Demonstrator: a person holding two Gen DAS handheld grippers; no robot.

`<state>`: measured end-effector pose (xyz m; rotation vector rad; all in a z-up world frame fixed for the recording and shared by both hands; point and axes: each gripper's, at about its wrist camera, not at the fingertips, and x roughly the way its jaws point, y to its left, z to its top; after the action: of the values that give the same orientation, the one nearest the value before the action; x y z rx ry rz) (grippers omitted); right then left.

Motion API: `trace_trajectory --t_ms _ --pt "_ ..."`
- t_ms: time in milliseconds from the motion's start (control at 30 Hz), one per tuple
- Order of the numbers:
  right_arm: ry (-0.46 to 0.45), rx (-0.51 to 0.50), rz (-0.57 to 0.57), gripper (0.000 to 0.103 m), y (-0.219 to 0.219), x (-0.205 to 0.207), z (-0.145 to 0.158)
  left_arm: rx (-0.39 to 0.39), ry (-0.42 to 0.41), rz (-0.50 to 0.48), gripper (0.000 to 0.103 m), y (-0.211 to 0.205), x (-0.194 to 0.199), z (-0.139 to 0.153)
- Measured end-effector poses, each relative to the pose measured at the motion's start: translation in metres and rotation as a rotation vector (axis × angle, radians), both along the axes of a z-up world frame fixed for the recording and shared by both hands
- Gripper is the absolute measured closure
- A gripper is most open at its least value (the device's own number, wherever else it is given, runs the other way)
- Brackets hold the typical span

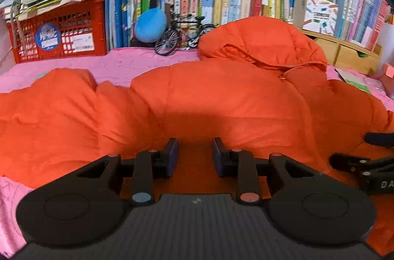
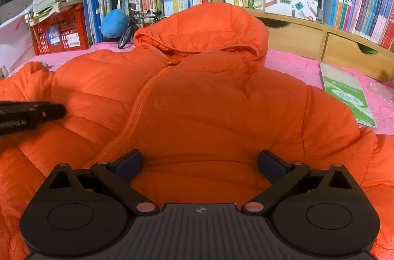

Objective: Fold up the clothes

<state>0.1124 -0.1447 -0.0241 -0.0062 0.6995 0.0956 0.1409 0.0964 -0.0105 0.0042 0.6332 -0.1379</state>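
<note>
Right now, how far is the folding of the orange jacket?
Done: the orange jacket lies spread on the pink cover, front up, zipper closed, hood toward the books. No fold is visible yet. In hand: nothing; the left tool and the right tool hang over the jacket with their jaws apart, gripping no cloth. Left: fold in the sleeves, then the body.

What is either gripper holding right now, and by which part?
Nothing is held. The left gripper and the right gripper both stand open above the orange hooded puffer jacket, with no fabric pinched between their pads.
</note>
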Motion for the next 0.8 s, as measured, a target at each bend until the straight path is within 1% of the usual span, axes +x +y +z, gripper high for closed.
trace_trajectory --t_ms 100,167,233,267,333,367,433,533,600,633,667,700,733,767,800 --pt "0.0 0.002 0.0 0.0 0.0 0.0 0.0 0.005 0.013 0.023 0.067 0.002 -0.001 -0.004" --pt "0.0 0.004 0.0 0.0 0.0 0.0 0.0 0.03 0.011 0.028 0.066 -0.001 -0.001 -0.004" --pt "-0.006 -0.052 0.005 0.002 0.001 -0.002 0.001 0.053 0.009 0.031 0.065 -0.004 0.001 -0.004" --pt "-0.019 -0.112 0.001 0.002 0.0 -0.004 0.002 0.056 0.008 0.031 0.065 -0.004 0.001 -0.004" --pt "-0.05 -0.22 -0.019 0.002 -0.012 -0.011 0.004 0.041 0.011 0.035 0.065 -0.002 0.001 -0.003" --pt "-0.052 -0.245 -0.04 0.002 -0.022 -0.014 0.004 0.036 0.012 0.035 0.065 -0.001 0.001 -0.003" --pt "-0.036 -0.236 -0.105 0.001 -0.057 -0.019 0.005 0.035 0.012 0.034 0.065 -0.001 0.002 -0.003" --pt "-0.022 -0.213 -0.244 0.001 -0.119 -0.032 0.002 0.034 0.013 0.033 0.065 -0.001 0.003 -0.003" --pt "-0.015 -0.233 -0.377 0.001 -0.152 -0.041 0.0 0.035 0.013 0.033 0.065 -0.001 0.003 -0.003" --pt "-0.007 -0.226 -0.434 0.001 -0.164 -0.046 0.002 0.035 0.013 0.033 0.065 -0.001 0.003 -0.003" --pt "0.001 -0.214 -0.487 0.002 -0.175 -0.05 0.005 0.04 0.012 0.034 0.064 -0.002 0.002 -0.002" --pt "0.01 -0.201 -0.54 0.007 -0.186 -0.055 0.008 0.046 0.01 0.036 0.064 -0.003 0.002 -0.002" --pt "0.006 -0.204 -0.57 0.013 -0.189 -0.06 0.011 0.051 0.009 0.037 0.064 -0.004 0.002 -0.002" --pt "-0.012 -0.203 -0.565 0.013 -0.185 -0.065 0.016 0.057 0.007 0.039 0.065 -0.005 0.002 -0.001" --pt "-0.032 -0.183 -0.532 0.013 -0.178 -0.067 0.022 0.054 0.0 0.029 0.065 -0.006 0.001 0.001"
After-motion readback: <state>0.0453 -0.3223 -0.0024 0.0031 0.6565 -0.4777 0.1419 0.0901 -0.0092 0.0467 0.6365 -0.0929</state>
